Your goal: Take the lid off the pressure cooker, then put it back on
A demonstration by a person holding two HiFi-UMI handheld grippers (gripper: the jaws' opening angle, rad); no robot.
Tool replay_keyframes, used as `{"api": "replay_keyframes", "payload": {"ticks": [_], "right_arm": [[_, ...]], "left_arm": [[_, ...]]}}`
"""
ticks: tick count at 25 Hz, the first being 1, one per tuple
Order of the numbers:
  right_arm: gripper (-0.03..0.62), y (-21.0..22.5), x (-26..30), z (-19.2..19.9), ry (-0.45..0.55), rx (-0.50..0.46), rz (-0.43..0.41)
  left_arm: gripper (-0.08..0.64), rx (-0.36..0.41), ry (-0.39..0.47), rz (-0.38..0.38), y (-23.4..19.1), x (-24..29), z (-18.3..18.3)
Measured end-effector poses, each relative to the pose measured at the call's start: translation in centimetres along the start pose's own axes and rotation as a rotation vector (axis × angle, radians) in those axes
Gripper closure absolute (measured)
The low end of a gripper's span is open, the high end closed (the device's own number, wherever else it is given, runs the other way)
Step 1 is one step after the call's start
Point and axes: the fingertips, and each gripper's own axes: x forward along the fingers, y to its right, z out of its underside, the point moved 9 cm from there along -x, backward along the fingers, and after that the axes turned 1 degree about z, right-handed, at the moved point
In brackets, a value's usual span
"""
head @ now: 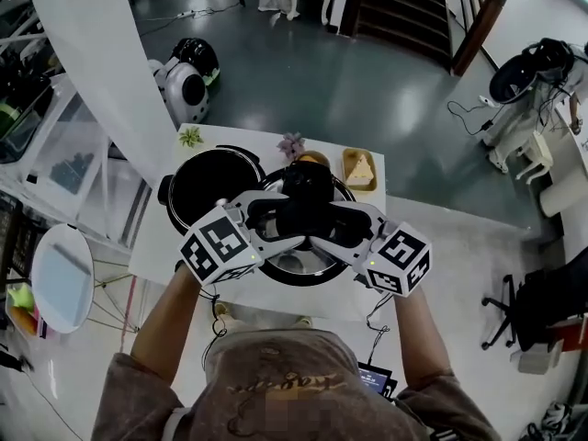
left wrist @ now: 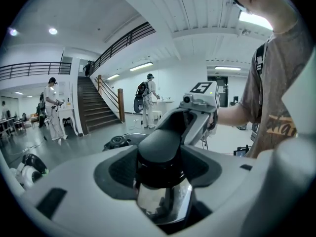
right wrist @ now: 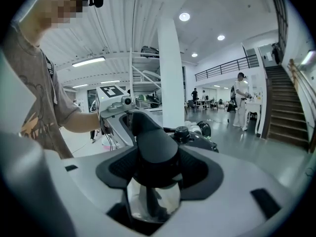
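In the head view the lid (head: 303,265) is seen beside the pot (head: 207,184), its handle (head: 308,217) clamped by the left gripper (head: 264,225) and right gripper (head: 352,228); the same firm pinch is shown in the left gripper view, then the right gripper view, so the lid is best kept level.

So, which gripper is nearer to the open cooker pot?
Left. The left gripper clamps the lid handle at its end beside the pot; the right gripper clamps the other end, the lid between it and the pot.
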Motion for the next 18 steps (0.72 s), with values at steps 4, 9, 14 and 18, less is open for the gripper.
{"api": "replay_keyframes", "payload": {"ticks": [4,9,14,18], "right_arm": [[0.334,-1.7,4.1,-1.9,0.005,0.032,0.041],[0.334,-3.3,9.6,-4.1,0.006,0.062,0.112],[0.334,-4.7,10.2,-5.1,0.013,0.098,0.179],[0.334,-5.8,12.0,-5.7,0.006,0.112,0.253]], "left_arm": [[0.290,0.010,-0.012,0.050,-2.9,-3.8,1.3],[0.290,0.049,-0.023,0.115,-7.1,-8.0,3.1],[0.290,0.073,-0.021,0.187,-8.0,-9.3,2.7],[0.290,0.099,-0.021,0.253,-9.6,-10.4,3.5]]}}
